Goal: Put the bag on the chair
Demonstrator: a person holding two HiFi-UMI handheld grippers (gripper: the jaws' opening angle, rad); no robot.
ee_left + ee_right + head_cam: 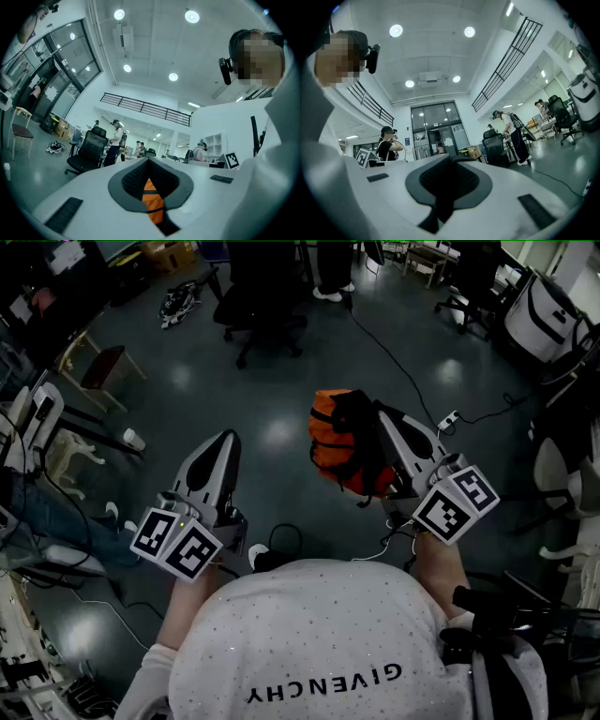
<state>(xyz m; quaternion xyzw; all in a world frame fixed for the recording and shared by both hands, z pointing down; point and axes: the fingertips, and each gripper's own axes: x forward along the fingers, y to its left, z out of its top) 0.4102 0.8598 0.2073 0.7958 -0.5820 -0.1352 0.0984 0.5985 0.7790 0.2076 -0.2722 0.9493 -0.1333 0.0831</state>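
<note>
The bag (pixel 336 442) is held up over the floor (pixel 281 381) by the right gripper (pixel 377 420), in front of the person and a little to the right. Its long axis is seen to run away from the person, slanting from near right to far left. The far end is pointed roughly toward the black office chair (pixel 267 310), which is well apart from it. The bag is orange and bunched into ribbed folds. Black straps are laid over its top and down the side nearest the right gripper.

The right fingers are closed on a black strap. In the right gripper view only a dark strip is seen in the slit between them.

The left gripper (pixel 223 442) is held beside the bag but apart from it, and is pointed the same way. Its fingers are brought together at the tips and nothing is gripped. A sliver of orange with a dark band is seen through the slit in the left gripper view.

Bare floor is left between the bag and the office chair. A cable (pixel 394 357) is run across it on the right. A small chair with a dark-red seat (pixel 105 367) is set far to the left, and more furniture is crowded along the right edge.
</note>
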